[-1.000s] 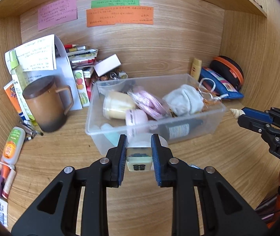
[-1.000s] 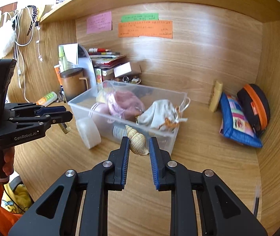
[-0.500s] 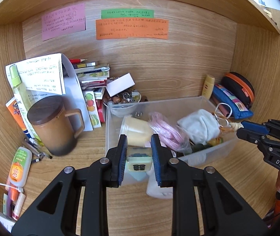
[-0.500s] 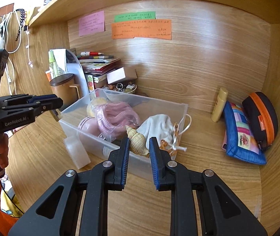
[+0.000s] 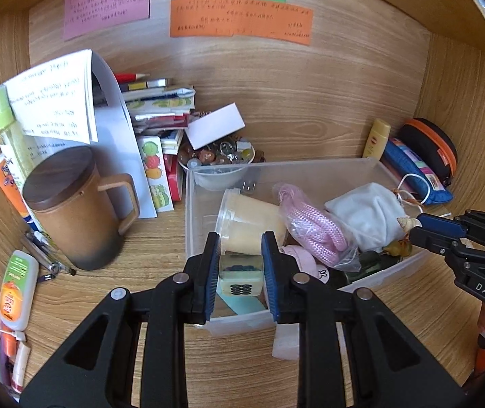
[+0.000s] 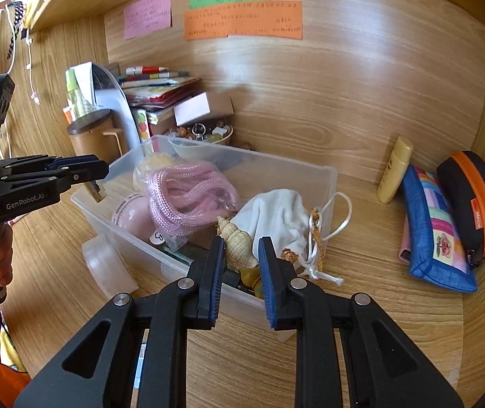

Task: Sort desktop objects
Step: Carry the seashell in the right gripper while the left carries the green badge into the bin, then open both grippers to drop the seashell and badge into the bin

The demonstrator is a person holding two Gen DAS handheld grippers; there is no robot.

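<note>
We held the left gripper with its fingers pinching a small pale-green tile by its two sides, dark dots on the face toward the camera. It hung over the near left end of the clear bin, which stood on the table. A small clear tub stood on the table just outside the bin's near wall.

Our right gripper had its fingers pressed onto a ribbed cream shell, pointed tip up and away from us. It hung over the bin's near right corner, just beside the white pouch inside. From the left wrist view the shell's tip showed at the ends of those fingers, touching or nearly touching the pouch; we could not tell which.

Inside the bin lay a pink rope in a clear bag, a cream cup on its side, a pink jar and a dark bottle along the near wall.

Left of the bin stood a brown mug with a dark lid. Behind the bin, toward the table's back edge, sat a bowl of beads and a stack of books. At the back right corner a yellow tube stood beside a blue pouch and a black case.
</note>
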